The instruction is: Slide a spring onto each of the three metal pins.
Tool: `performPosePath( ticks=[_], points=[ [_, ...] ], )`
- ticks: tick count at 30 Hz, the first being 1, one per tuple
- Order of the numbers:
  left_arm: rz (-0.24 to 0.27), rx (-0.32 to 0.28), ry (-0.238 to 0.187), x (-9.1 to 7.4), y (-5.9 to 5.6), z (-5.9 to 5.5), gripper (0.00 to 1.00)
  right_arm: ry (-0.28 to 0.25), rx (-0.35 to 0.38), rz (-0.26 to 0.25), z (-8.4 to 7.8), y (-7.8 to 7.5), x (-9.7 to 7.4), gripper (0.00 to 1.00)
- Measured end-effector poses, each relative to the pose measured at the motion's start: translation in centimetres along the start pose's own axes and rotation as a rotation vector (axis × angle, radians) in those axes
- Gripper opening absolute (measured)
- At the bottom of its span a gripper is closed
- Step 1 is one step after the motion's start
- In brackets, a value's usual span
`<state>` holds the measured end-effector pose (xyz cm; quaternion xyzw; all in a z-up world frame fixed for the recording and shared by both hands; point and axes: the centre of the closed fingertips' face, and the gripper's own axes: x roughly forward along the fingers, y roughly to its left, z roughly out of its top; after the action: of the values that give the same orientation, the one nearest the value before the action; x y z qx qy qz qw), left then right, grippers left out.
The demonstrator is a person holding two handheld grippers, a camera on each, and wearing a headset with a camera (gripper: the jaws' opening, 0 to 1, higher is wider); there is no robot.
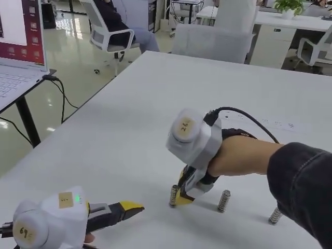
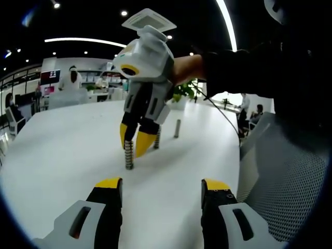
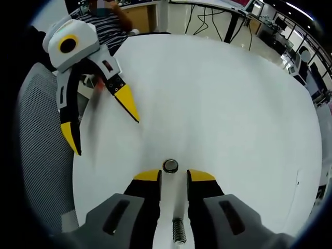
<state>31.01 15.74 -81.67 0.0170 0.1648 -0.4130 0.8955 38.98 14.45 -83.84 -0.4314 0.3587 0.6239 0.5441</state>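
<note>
Three upright metal pins stand in a row on the white table [image 1: 155, 104], each with a coil spring on it: the left one [image 1: 173, 196], the middle one [image 1: 224, 201] and the right one [image 1: 275, 215]. My right gripper [image 1: 180, 197] points down at the left pin, its yellow tips slightly apart and open around the pin's top [image 3: 170, 166]. The left gripper view shows this right gripper [image 2: 135, 141] over that spring [image 2: 128, 155]. My left gripper [image 1: 134, 209] lies low at the front left, open and holding nothing [image 2: 162, 183], about a hand's width from the pins.
A laptop [image 1: 15, 46] sits on a side desk at far left, with cables hanging below. Office chairs [image 1: 111, 31] stand beyond the table's far edge. A grey mesh chair [image 2: 290, 181] is close behind the front edge. A person's sleeve [image 1: 306, 187] covers the lower right.
</note>
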Motion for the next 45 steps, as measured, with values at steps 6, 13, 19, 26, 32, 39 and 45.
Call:
performPosePath(
  ticks=[6,13,19,26,32,39,45],
  points=[
    [-0.002,0.006,0.000,0.1,0.0,0.3,0.57,-0.035,0.028,-0.013,-0.4,0.0,-1.1,0.19],
    [-0.004,0.012,0.001,0.3,0.0,0.6,0.57,-0.057,0.051,-0.036,-1.5,0.5,-1.9,0.22],
    [-0.002,0.015,-0.001,0.4,0.1,0.8,0.57,-0.115,0.085,-0.025,-1.7,1.7,-2.3,0.23],
    [-0.007,0.017,0.002,0.6,0.0,0.8,0.58,-0.166,0.102,-0.034,-1.7,2.7,-3.0,0.25],
    [-0.007,0.009,-0.003,0.7,0.1,0.9,0.59,-0.208,0.108,-0.041,-1.7,3.9,-3.5,0.28],
    [-0.014,-0.003,-0.007,0.9,-0.2,0.8,0.61,-0.260,0.127,-0.047,-1.9,5.2,-4.2,0.28],
    [-0.019,-0.006,-0.010,1.1,-0.3,0.8,0.61,-0.285,0.144,-0.056,-2.6,5.9,-4.6,0.28]
  ],
)
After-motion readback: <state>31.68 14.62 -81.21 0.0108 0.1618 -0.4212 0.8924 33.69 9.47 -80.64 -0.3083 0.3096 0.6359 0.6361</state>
